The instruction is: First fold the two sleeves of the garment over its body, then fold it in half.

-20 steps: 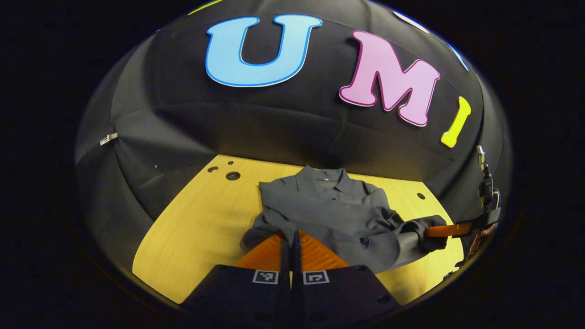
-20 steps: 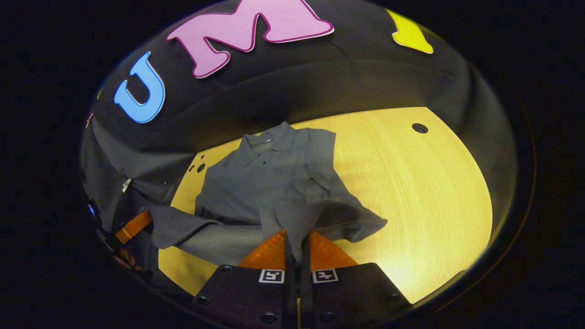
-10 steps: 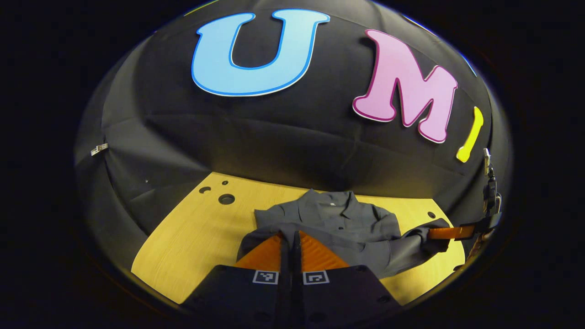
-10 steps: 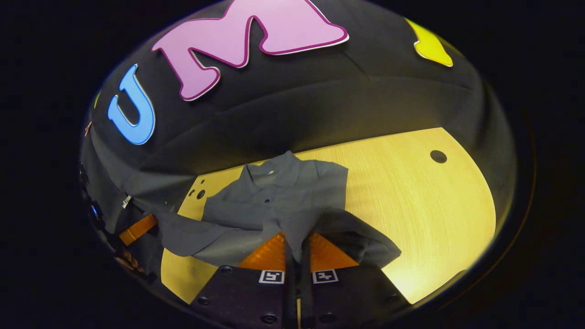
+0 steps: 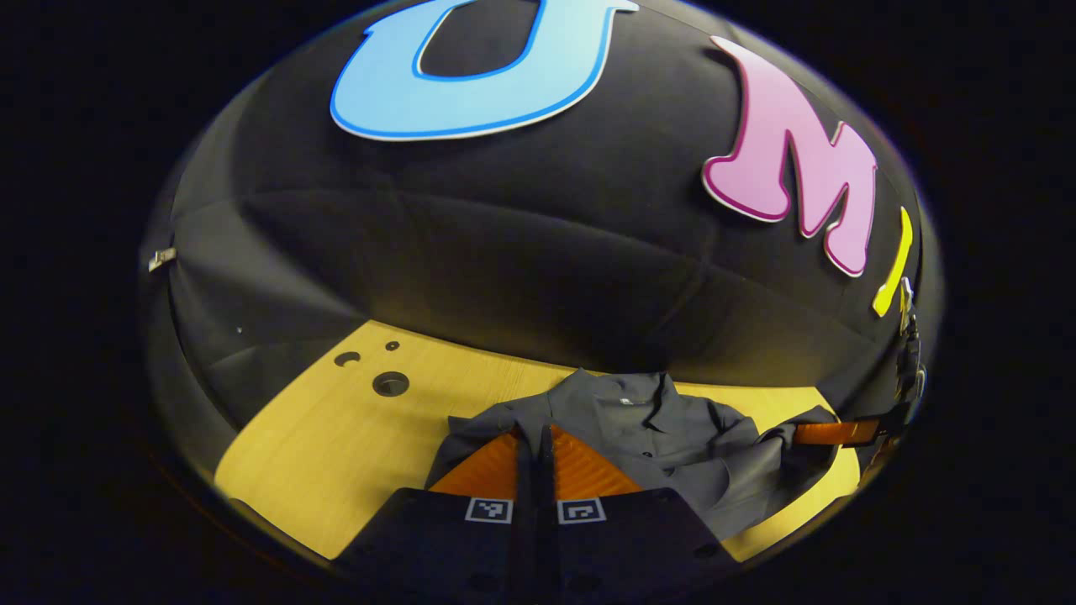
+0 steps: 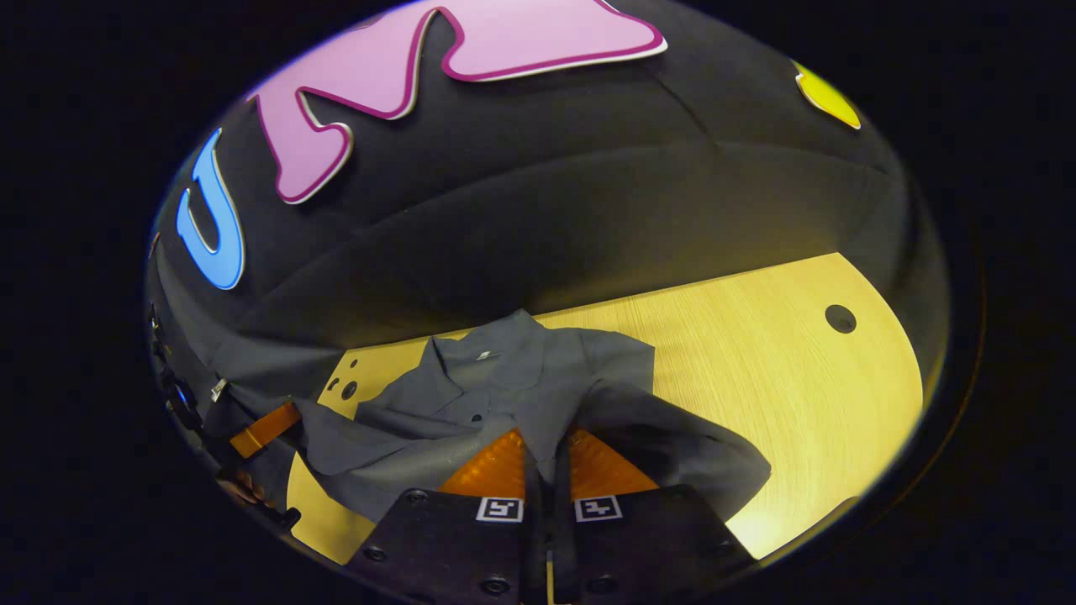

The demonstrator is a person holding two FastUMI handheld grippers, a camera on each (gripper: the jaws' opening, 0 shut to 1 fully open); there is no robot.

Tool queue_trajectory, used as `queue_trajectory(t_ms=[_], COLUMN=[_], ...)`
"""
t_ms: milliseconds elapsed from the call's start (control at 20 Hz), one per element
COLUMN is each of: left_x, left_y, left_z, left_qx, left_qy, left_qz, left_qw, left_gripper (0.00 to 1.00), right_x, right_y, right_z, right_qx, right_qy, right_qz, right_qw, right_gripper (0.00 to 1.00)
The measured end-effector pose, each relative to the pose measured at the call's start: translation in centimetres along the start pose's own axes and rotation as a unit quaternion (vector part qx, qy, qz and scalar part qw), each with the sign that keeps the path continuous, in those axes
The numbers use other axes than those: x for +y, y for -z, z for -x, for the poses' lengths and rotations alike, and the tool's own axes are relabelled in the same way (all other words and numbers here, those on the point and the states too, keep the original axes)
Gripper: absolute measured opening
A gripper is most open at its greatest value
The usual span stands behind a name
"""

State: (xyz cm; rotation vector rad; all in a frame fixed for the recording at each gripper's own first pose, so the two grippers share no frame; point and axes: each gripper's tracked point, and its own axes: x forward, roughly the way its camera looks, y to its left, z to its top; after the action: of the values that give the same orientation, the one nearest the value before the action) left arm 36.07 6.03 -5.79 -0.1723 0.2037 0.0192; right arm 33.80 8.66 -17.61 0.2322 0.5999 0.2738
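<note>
Two claws pinch the grey polo shirt's (image 6: 504,378) hem: left claw (image 5: 535,437) and right claw (image 6: 545,445), both clamped on fabric above the worktop (image 6: 773,386). Carry both evenly toward the collar (image 6: 496,353); lay hem level.

Light: dim booth, warm glow on the table (image 6: 756,353)
Shadows: dark wall
Edges: strong fisheye bending
Focus: fairly sharp

1. The shirt's (image 5: 664,437) near hem is hidden behind the left claw (image 5: 535,437).
2. The right claw (image 6: 546,445) likewise covers the hem.
3. The bench's (image 6: 782,370) near edge is cut off.
</note>
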Motion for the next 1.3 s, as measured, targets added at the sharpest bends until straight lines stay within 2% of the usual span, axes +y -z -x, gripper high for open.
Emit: queue_trajectory(t_ms=[150, 200, 250, 300, 400, 450, 500, 550, 750, 800, 900, 1050, 1300], left_x=[1.5, 1.9, 2.2, 2.3, 2.3, 2.6, 2.6, 2.6, 2.4, 2.4, 2.3, 1.9, 1.2], left_y=[1.8, 2.3, 2.8, 3.2, 3.6, 3.9, 3.8, 3.5, -0.2, -1.1, -2.4, -4.7, -5.9], left_z=[-2.3, -2.8, -3.2, -3.5, -3.8, -3.8, -3.4, -3.2, -0.2, 1.1, 3.5, 8.7, 18.2], left_qx=[0.014, 0.019, 0.023, 0.027, 0.035, 0.039, 0.041, 0.037, -0.005, -0.011, -0.026, -0.064, -0.111], left_qy=[-0.009, -0.014, -0.019, -0.022, -0.028, -0.032, -0.035, -0.041, -0.047, -0.046, -0.05, -0.063, -0.071], left_qz=[0.018, 0.019, 0.021, 0.023, 0.018, 0.011, 0.004, -0.002, -0.008, -0.012, -0.032, -0.071, -0.093], left_qw=[1.0, 1.0, 0.999, 0.999, 0.999, 0.999, 0.999, 0.998, 0.999, 0.999, 0.998, 0.993, 0.987], left_gripper=[0.05, 0.09, 0.05, 0.07, 0.11, 0.12, 0.15, 0.18, 0.81, 0.92, 0.96, 0.96, 0.96], right_x=[-0.9, -1.1, -1.4, -1.8, -2.7, -3.2, -3.2, -3.2, -3.0, -3.0, -2.9, -2.7, -2.4], right_y=[1.0, 1.5, 1.9, 2.3, 1.9, 1.2, 0.5, 0.1, -0.9, -1.0, -1.5, -2.1, -2.4], right_z=[-2.1, -2.8, -3.4, -4.0, -4.5, -4.3, -3.9, -3.4, -0.9, -0.1, 2.2, 6.4, 13.8], right_qx=[0.017, 0.026, 0.032, 0.035, 0.016, 0.002, -0.009, -0.013, -0.025, -0.031, -0.046, -0.072, -0.119], right_qy=[0.008, 0.01, 0.012, 0.016, 0.036, 0.048, 0.052, 0.052, 0.054, 0.058, 0.065, 0.074, 0.095], right_qz=[-0.023, -0.032, -0.038, -0.039, -0.019, -0.004, 0.001, -0.002, -0.007, 0.0, 0.007, 0.012, 0.035], right_qw=[1.0, 0.999, 0.999, 0.999, 0.999, 0.999, 0.999, 0.999, 0.998, 0.998, 0.997, 0.995, 0.988], right_gripper=[0.07, 0.07, 0.09, 0.09, 0.16, 0.13, 0.15, 0.25, 0.78, 0.9, 0.95, 0.99, 0.99])
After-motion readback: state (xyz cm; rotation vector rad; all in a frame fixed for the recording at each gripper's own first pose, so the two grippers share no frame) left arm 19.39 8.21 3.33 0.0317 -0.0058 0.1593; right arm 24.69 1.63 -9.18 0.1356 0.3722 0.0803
